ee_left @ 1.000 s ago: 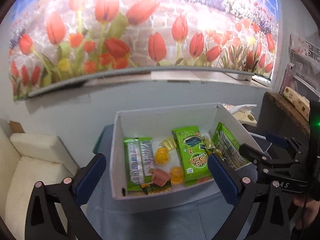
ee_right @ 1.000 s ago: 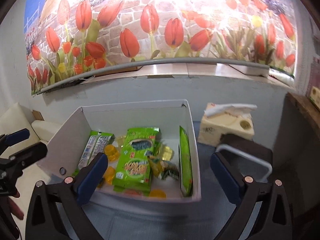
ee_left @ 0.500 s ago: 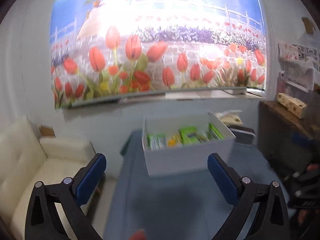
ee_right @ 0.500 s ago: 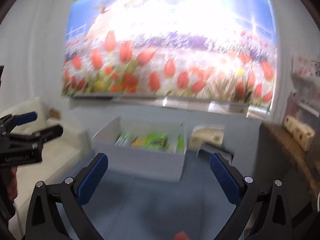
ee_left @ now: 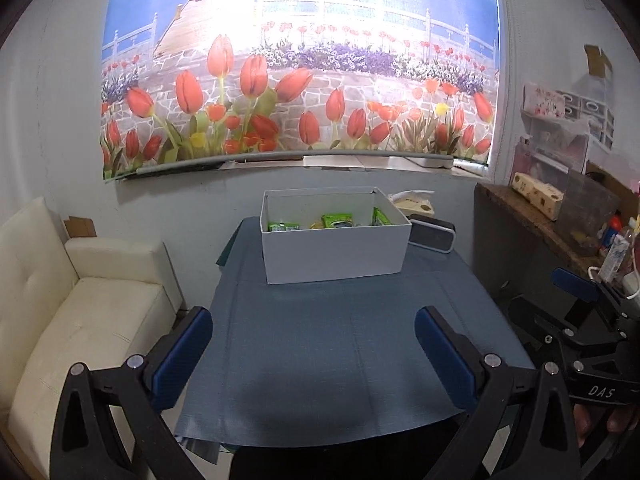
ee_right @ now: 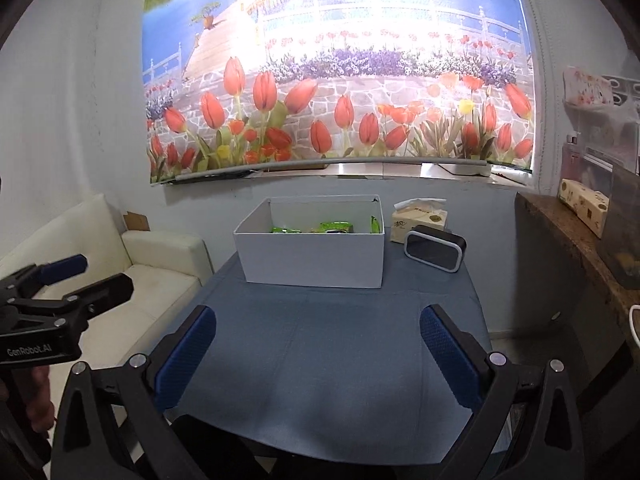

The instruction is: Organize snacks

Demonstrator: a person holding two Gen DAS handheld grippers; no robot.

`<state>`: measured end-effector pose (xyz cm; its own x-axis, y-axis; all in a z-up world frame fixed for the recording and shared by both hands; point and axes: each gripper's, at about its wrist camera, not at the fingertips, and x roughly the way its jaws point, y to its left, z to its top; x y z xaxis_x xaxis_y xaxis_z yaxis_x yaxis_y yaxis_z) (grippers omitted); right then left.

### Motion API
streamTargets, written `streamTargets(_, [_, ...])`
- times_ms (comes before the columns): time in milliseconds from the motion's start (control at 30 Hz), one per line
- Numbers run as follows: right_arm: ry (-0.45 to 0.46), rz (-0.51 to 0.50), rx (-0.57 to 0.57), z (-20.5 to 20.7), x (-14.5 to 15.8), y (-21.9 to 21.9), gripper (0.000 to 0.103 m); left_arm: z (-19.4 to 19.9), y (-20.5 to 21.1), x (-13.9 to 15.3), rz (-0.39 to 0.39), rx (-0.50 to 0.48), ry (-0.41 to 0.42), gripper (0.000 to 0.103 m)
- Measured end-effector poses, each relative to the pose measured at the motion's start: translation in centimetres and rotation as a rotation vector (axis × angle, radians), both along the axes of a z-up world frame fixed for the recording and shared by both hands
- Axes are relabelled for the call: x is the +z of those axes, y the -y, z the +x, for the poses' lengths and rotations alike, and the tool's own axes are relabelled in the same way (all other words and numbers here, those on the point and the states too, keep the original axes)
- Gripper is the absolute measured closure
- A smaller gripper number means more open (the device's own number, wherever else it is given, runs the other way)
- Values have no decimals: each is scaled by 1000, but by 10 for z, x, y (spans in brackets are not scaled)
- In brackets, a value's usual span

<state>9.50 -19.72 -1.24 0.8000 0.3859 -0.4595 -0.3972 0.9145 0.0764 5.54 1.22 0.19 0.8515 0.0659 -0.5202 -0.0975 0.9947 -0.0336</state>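
Left gripper (ee_left: 312, 344): black frame, 2 blue textured pads (ee_left: 182, 356), silver screws; "GenRobot.AI" printed white. Right gripper (ee_right: 318, 344): identical build; "DAS" lettering on its side.

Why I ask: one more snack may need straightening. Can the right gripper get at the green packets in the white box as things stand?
Probably yes: the right gripper is open, the white box is lidless, and bare tablecloth lies between.

— What is covering the counter (ee_left: 340, 360)?
— A matt blue woven cloth. The box (ee_left: 334, 254) is looking like smooth white cardboard, the snack packets (ee_left: 338, 221) are shining glossy, and the sofa (ee_left: 80, 316) is showing cream leather.
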Motion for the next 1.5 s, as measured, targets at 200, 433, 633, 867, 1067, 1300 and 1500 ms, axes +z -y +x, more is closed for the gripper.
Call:
streamTargets(200, [10,10,-4,2,6,0,0,4,-3,2,-32,-15,-8,0])
streamTargets(433, [25,2,-1,-3,9,-2,0,1,-4,7,-27,-12,5,0])
streamTargets(633, [23,-3,-6,-3,10,-2,0,2,-6,9,-20,-6,11,0])
streamTargets(867, [24,-9,4,-5,10,-4,0,1,-4,10,-9,-1,9,0])
streamTargets(1067, [29,-7,10,-5,11,-4,0,2,-5,10,-12,-1,9,0])
streamTargets(1300, [39,-12,9,-6,12,-6,0,2,-3,10,-6,-4,11,0])
streamTargets(1500, [42,-12,6,-8,12,-6,0,2,-2,11,-1,-8,13,0])
